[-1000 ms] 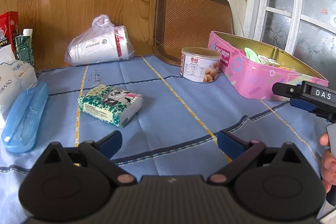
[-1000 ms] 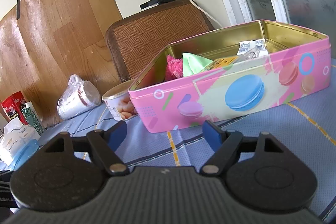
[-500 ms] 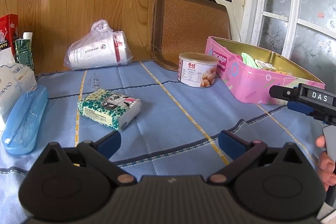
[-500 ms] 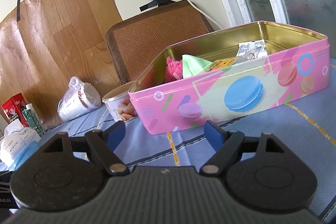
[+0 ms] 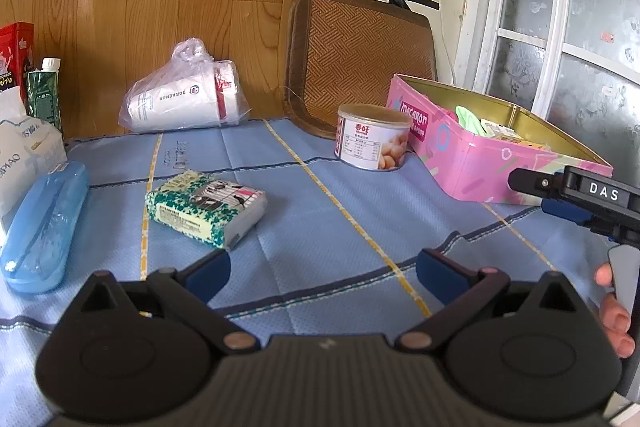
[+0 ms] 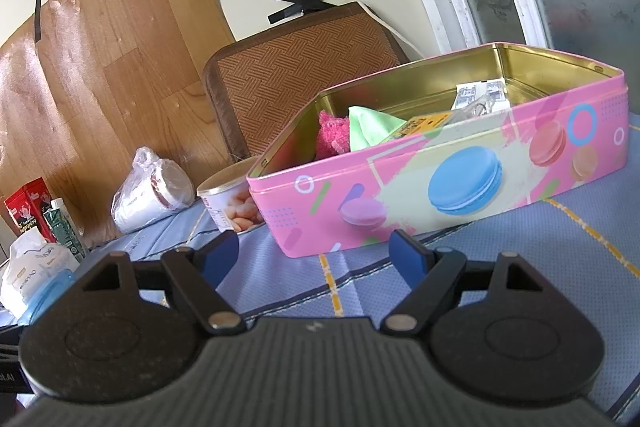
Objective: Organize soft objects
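While both hands are holding place, little is changing vs a sec ago: left claw (image 5: 322, 265) & right claw (image 6: 314, 253) are gaping apart, empty. Tissue pack (image 5: 206, 209) is lying on the counter (image 5: 340, 227) at 11 o'clock of the left claw, awaiting pickup; macaron tin (image 6: 440, 183) is sitting at 12 o'clock of the right.

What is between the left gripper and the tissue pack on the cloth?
Nothing visible. The left gripper is open, and only bare blue cloth lies between it and the tissue pack, which sits ahead and slightly to its left.
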`<action>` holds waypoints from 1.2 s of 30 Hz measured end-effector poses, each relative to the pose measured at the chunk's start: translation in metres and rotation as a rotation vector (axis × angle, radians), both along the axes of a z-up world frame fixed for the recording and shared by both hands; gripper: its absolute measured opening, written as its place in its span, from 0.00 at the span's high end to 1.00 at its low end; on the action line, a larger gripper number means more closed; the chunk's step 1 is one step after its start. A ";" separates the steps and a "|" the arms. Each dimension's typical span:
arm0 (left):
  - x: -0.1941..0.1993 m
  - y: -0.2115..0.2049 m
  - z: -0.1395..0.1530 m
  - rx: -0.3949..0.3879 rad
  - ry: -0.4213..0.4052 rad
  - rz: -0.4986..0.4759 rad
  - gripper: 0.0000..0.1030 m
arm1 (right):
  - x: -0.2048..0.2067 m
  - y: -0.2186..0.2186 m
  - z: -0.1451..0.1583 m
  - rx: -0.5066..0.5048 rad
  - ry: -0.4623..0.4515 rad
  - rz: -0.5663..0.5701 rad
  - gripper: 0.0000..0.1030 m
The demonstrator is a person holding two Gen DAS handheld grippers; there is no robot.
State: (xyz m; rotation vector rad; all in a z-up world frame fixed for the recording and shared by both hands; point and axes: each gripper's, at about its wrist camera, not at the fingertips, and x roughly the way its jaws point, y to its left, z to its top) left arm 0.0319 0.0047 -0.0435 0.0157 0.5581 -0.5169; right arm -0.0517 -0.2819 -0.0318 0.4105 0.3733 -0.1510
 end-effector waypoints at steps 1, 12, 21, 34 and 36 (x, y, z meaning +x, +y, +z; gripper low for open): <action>0.000 0.000 0.000 -0.001 0.000 0.000 0.01 | 0.000 0.000 0.000 0.000 0.000 -0.001 0.18; 0.001 0.001 0.000 -0.010 0.006 0.001 0.01 | 0.000 0.000 0.001 0.000 -0.003 -0.001 0.18; 0.000 0.001 0.000 -0.010 0.008 0.001 0.01 | 0.000 0.002 0.002 -0.001 -0.009 0.003 0.18; 0.001 0.002 0.001 -0.019 0.013 -0.001 0.01 | 0.001 0.000 0.002 -0.003 -0.013 0.014 0.18; 0.001 0.002 0.001 -0.020 0.013 -0.002 0.01 | 0.001 0.000 0.002 -0.002 -0.013 0.014 0.18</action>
